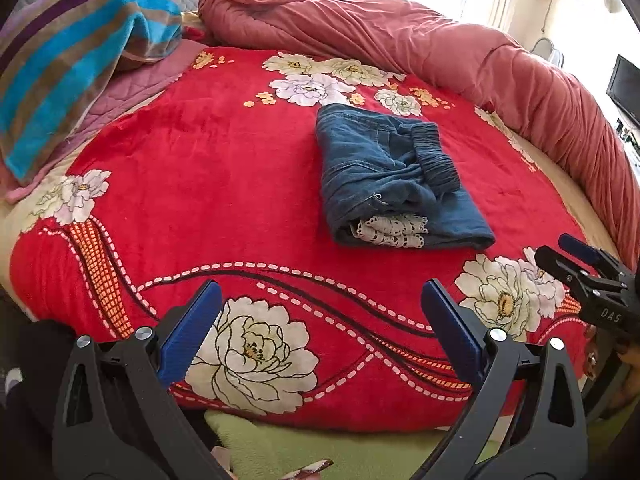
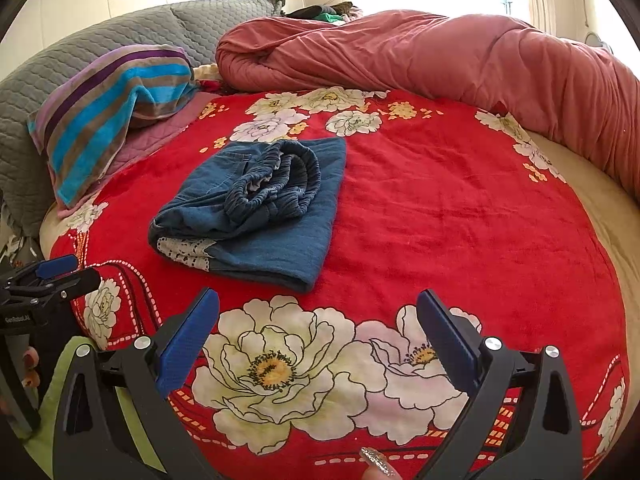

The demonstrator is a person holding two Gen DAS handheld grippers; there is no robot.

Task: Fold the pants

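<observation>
Bed spread with a red floral blanket [image 2: 440,208], folded blue pants [image 2: 256,204] at its middle (waistband bunched on top), striped towel [image 2: 108,116], rumpled pink quilt [image 2: 460,56] along the far edge

We count one folded pants [image 1: 394,176], two grippers [image 1: 320,304] [image 2: 318,312], one red blanket [image 2: 460,216], one pink quilt [image 2: 440,52], one striped towel [image 2: 108,120] and one grey pillow [image 2: 100,36].
</observation>
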